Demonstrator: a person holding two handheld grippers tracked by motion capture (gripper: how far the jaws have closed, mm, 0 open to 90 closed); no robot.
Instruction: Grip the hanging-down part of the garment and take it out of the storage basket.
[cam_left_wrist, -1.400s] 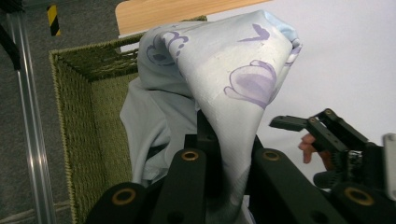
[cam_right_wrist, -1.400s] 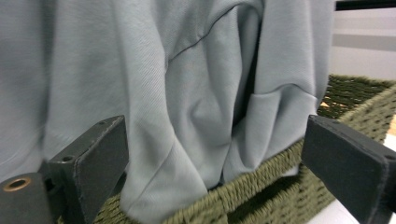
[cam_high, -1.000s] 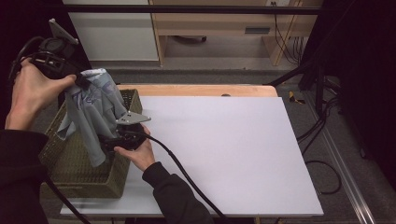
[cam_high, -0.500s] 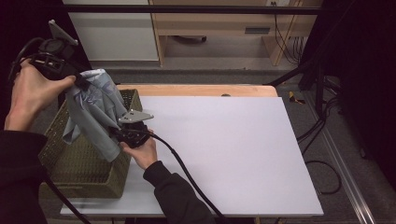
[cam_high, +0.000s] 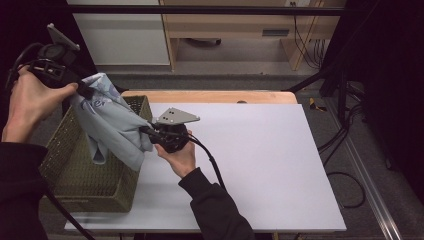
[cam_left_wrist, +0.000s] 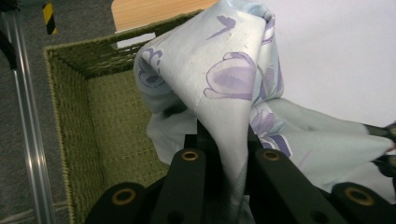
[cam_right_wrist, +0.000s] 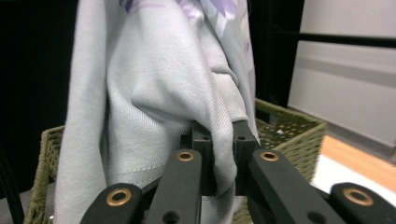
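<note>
A pale blue cloth (cam_high: 112, 127) printed with purple flowers hangs over a woven green basket (cam_high: 75, 175) at the table's left end. My left gripper (cam_high: 82, 90) is shut on the cloth's upper edge, high above the basket's far side. In the left gripper view the fabric (cam_left_wrist: 224, 79) is folded between the jaws of this gripper (cam_left_wrist: 224, 140). My right gripper (cam_high: 145, 131) is shut on a lower fold, beside the basket's right rim. The right gripper view shows that gripper (cam_right_wrist: 220, 133) pinching the cloth (cam_right_wrist: 154, 84), with the basket (cam_right_wrist: 289, 128) behind.
A white board (cam_high: 260, 160) covers the table to the right of the basket. A wooden strip (cam_high: 210, 95) runs along the far edge. Cables (cam_high: 345, 145) lie on the floor at the right, and shelving stands behind the table.
My right gripper has closed on the cloth low at the basket's rim. It has then risen and moved right, pulling the fabric out sideways. The left hand has stayed still.
</note>
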